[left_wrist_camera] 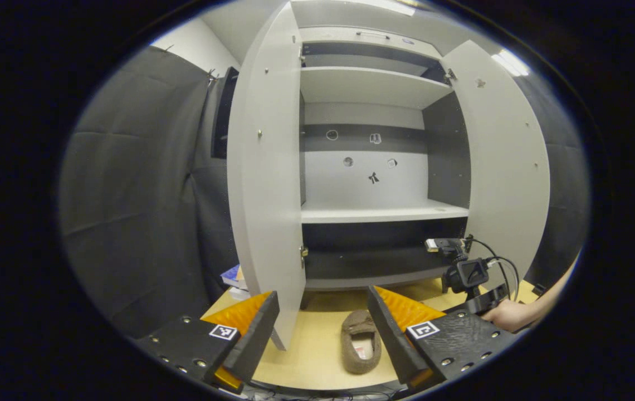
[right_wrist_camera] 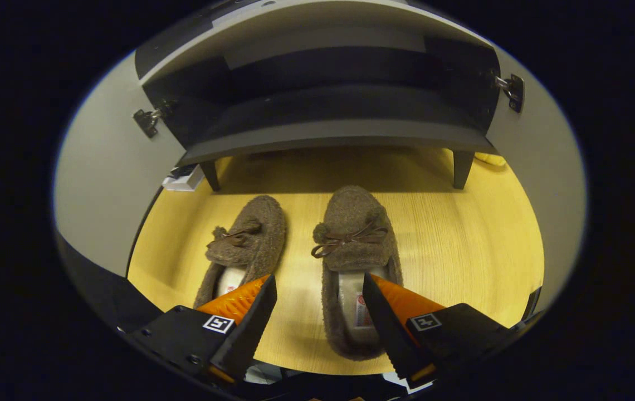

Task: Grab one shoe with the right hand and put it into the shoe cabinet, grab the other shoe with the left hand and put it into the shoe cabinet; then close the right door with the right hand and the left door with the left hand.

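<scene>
The right hand-held gripper [right_wrist_camera: 317, 312] hangs wide open, empty, above the right slipper [right_wrist_camera: 355, 262] near the table [right_wrist_camera: 462, 245] front edge. Lower it squarely, straddling the heel wall; the left hand-held gripper [left_wrist_camera: 323, 326] waits open.

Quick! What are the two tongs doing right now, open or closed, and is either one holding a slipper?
Left tongs: open, holding nothing.
Right tongs: open, low over the right slipper, not gripping it.

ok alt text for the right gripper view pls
Open tongs hover low over two brown fuzzy slippers lying side by side, toes toward the open shoe cabinet, on a yellow wooden floor.
</scene>
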A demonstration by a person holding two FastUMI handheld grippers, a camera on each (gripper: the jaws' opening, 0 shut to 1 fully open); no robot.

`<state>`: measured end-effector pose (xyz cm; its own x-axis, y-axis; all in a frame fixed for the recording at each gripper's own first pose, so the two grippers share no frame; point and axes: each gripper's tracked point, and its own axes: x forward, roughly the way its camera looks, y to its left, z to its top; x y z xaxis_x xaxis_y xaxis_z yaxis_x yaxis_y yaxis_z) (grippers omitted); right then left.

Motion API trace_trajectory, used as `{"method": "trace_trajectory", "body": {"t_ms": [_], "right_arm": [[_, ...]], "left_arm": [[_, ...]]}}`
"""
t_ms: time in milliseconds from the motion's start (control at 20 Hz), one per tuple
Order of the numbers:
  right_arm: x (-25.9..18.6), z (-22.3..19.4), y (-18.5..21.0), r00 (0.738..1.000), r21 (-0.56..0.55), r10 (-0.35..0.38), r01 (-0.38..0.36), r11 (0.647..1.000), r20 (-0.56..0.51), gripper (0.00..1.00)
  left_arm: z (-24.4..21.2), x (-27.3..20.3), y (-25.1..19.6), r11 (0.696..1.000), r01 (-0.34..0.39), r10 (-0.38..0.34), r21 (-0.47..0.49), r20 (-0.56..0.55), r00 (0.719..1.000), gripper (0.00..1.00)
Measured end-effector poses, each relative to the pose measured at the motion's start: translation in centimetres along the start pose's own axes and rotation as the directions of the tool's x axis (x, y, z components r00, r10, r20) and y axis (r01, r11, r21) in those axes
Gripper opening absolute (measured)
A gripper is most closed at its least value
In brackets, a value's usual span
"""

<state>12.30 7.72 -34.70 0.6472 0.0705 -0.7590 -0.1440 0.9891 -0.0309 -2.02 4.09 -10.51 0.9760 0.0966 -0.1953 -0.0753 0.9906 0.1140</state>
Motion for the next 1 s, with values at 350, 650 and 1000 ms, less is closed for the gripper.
{"method": "trace_trajectory", "body": {"t_ms": [350, 650, 1000], "right_arm": [[4.5, 0.9, -1.0, 0.989, -0.155, -0.142, 0.147, 0.977, 0.045, 0.94], [5.1, 1.7, -3.0, 0.978, -0.137, -0.207, 0.21, 0.968, 0.038, 0.48], [4.2, 1.2, -2.1, 0.998, 0.0, -0.058, 0.058, 0.998, -0.018, 0.08]], "left_arm": [[0.1, -0.7, 0.3, 0.999, -0.037, 0.037, -0.018, 0.006, 0.999, 0.94], [-0.1, -1.6, -0.6, 1.0, -0.018, 0.018, -0.01, 0.003, 1.0, 0.94], [1.1, -2.0, -2.0, 0.999, 0.026, -0.028, 0.041, 0.032, 0.999, 0.94]]}}
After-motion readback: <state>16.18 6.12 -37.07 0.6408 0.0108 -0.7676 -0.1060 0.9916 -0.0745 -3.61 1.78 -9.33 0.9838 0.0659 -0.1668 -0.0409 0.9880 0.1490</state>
